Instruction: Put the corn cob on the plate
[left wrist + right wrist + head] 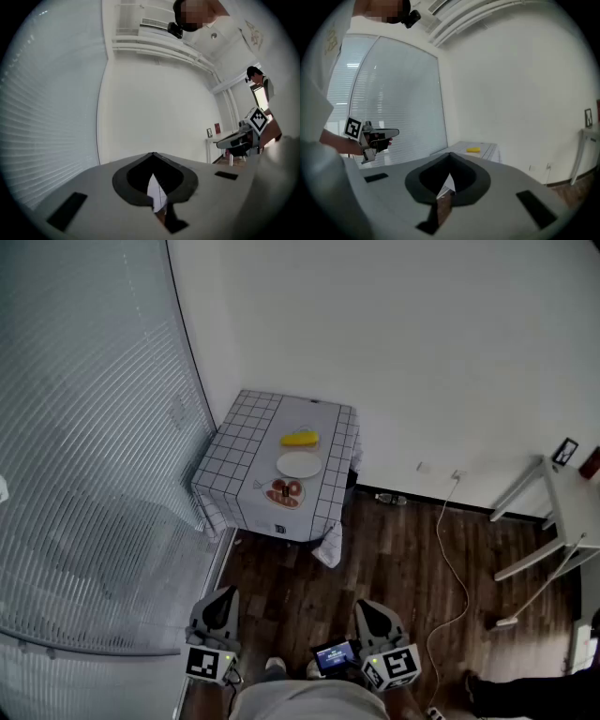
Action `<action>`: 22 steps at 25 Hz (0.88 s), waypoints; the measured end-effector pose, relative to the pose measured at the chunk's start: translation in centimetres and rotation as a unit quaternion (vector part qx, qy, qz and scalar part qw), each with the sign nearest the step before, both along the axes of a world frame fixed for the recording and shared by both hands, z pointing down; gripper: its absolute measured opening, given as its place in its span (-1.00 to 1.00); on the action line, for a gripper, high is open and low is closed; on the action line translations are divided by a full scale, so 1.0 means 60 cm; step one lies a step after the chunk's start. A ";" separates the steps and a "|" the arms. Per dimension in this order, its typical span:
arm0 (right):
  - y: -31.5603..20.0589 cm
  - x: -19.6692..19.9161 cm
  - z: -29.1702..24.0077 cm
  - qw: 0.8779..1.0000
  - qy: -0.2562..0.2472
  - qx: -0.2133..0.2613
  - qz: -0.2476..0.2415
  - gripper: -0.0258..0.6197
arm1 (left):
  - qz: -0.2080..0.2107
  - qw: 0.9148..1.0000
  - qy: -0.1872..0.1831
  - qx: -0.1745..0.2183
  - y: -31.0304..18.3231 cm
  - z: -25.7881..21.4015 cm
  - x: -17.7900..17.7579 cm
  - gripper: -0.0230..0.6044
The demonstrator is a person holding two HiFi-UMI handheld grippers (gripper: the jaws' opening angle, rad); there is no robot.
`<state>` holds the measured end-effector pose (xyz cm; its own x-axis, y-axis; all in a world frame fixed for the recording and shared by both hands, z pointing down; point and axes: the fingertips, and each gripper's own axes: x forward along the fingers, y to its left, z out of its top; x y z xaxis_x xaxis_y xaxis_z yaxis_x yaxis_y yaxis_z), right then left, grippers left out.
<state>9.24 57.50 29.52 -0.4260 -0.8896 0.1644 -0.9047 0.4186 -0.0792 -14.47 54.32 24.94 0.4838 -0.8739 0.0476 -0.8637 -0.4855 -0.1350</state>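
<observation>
The yellow corn cob (299,439) lies on the far part of a small table (246,448) covered with a grid-pattern cloth. Just in front of the cob is an empty white plate (298,464). A second plate (284,493) with red and brown food sits nearer the front edge. Both grippers are held low and far back from the table, over the wooden floor. My left gripper (222,595) (153,155) is shut with nothing in it. My right gripper (367,607) (450,155) is shut and empty too; its view shows the corn cob (473,150) far ahead.
Window blinds (84,456) run along the left and a white wall behind the table. A white stand (553,512) is at the right, with a white cable (451,549) trailing over the dark wood floor. A small bottle (392,500) lies by the wall.
</observation>
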 end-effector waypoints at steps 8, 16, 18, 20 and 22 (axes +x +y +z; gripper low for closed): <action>0.039 -0.004 -0.016 1.000 0.012 0.013 0.003 -0.90 | 0.012 1.000 0.016 -0.010 0.043 -0.005 0.043 -0.91; 0.043 0.014 -0.014 0.999 -0.038 0.006 -0.012 -0.90 | -0.016 0.996 0.082 -0.043 0.061 0.020 0.058 -0.91; 0.050 0.024 -0.016 0.999 -0.050 0.001 -0.014 -0.90 | -0.015 0.996 0.075 -0.038 0.064 0.020 0.065 -0.91; 0.051 0.037 -0.015 0.999 -0.048 0.000 -0.012 -0.90 | -0.013 0.997 0.065 -0.032 0.062 0.018 0.075 -0.91; 0.046 0.051 -0.004 1.000 -0.025 -0.008 0.000 -0.90 | -0.016 0.998 0.055 -0.030 0.055 0.019 0.080 -0.91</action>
<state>12.31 60.27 29.29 -0.4344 -0.8870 0.1563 -0.8992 0.4172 -0.1317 -9.67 57.61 26.05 0.4607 -0.8862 0.0480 -0.8870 -0.4617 -0.0095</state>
